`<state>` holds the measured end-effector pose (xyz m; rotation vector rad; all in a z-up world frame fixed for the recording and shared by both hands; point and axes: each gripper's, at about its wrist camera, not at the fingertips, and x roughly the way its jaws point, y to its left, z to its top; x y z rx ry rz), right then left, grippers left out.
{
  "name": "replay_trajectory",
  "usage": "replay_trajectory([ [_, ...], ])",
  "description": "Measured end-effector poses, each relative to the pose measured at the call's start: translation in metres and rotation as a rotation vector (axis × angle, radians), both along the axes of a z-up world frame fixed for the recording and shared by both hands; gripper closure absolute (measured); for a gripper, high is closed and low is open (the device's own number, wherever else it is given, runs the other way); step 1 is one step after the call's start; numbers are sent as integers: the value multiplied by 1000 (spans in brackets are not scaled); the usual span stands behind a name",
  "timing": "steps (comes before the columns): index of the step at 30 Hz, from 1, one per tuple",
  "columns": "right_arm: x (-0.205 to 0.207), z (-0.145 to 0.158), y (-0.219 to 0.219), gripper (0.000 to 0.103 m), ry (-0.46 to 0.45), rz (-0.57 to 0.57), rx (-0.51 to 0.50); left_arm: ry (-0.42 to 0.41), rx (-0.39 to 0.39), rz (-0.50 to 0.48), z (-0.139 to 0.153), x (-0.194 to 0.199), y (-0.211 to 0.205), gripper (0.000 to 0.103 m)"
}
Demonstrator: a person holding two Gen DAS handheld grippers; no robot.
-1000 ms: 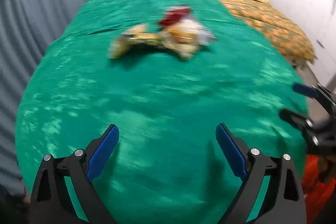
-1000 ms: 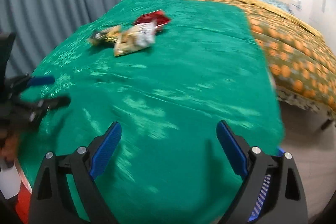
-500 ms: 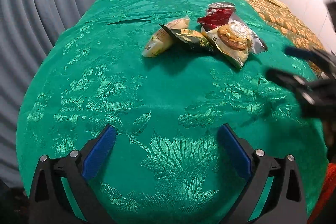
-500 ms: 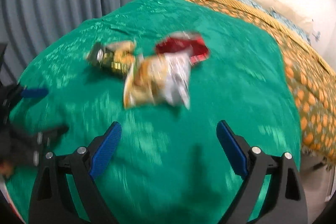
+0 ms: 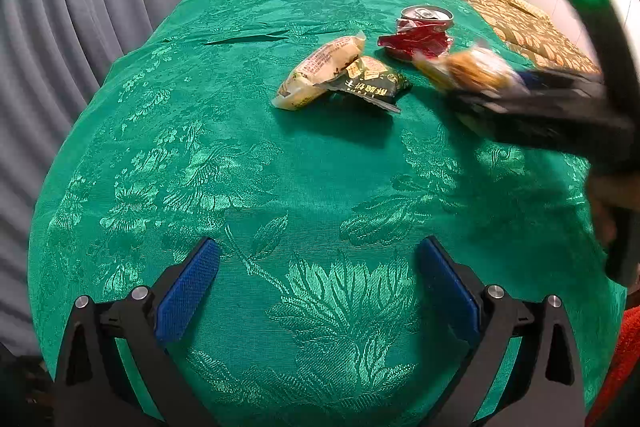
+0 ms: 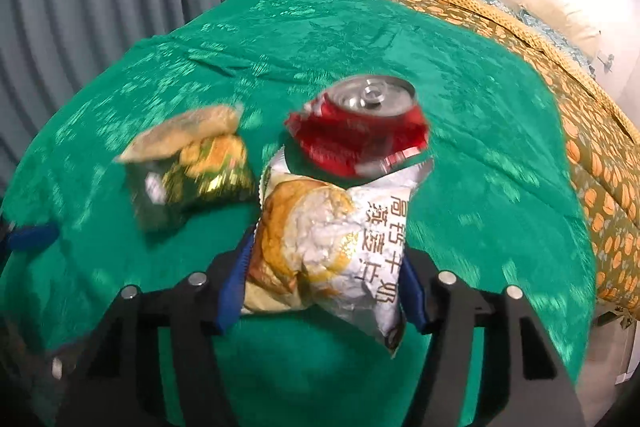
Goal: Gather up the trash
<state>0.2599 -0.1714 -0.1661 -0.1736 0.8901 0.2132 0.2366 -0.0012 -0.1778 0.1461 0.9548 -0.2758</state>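
Right wrist view showed my right gripper (image 6: 322, 297) squeezed shut on a white snack bag (image 6: 332, 247) with a cookie picture on it. The blue pads (image 6: 232, 283) pressed the bag from both sides. Just past the bag stood a squashed red can (image 6: 366, 131), touching the bag's far edge. To the left of them lay a dark green wrapper (image 6: 192, 183) with a pale yellow packet (image 6: 188, 135) resting on it (both looked blurry). All of it sat on the green cloth (image 6: 460, 131) that covered the bed.

In the left wrist view, my left gripper (image 5: 318, 287) was wide open and held nothing. It hung over the green cloth (image 5: 240, 167), well apart from the trash. Far ahead I saw the pale yellow packet (image 5: 320, 73) lying partly on the dark green wrapper (image 5: 368, 81). The red can (image 5: 424, 31) stood behind them. On the right, my other gripper showed as a dark blur with the snack bag (image 5: 468, 69) in it. A gray curtain (image 5: 80, 7) hung on the left.
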Motion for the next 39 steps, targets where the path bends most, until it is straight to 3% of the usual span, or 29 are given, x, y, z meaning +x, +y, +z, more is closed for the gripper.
replay_trajectory([
  [9,-90,-8,-38,39,8,-55,6,-1,2,0,0,1,0,5],
  [12,-93,-15,-38,23,4,-84,48,-1,4,-1,0,0,0,5],
  [16,-93,-23,-40,19,6,-111,88,1,-27,-10,2,-1,2,5],
  [23,-93,-23,-42,17,4,-127,86,20,-136,-150,16,19,-15,6],
  [25,-94,-23,-42,16,4,-128,87,63,-173,-206,14,37,-23,6],
  [27,-94,-23,-42,16,3,-131,85,92,-181,-231,8,53,-29,6],
  [32,-94,-24,-43,16,5,-133,92,69,-135,-246,7,93,-41,6],
  [35,-94,-24,-43,16,5,-135,94,95,-183,-265,7,114,-39,6],
  [39,-94,-23,-44,16,5,-135,94,123,-208,-398,13,115,-47,7],
])
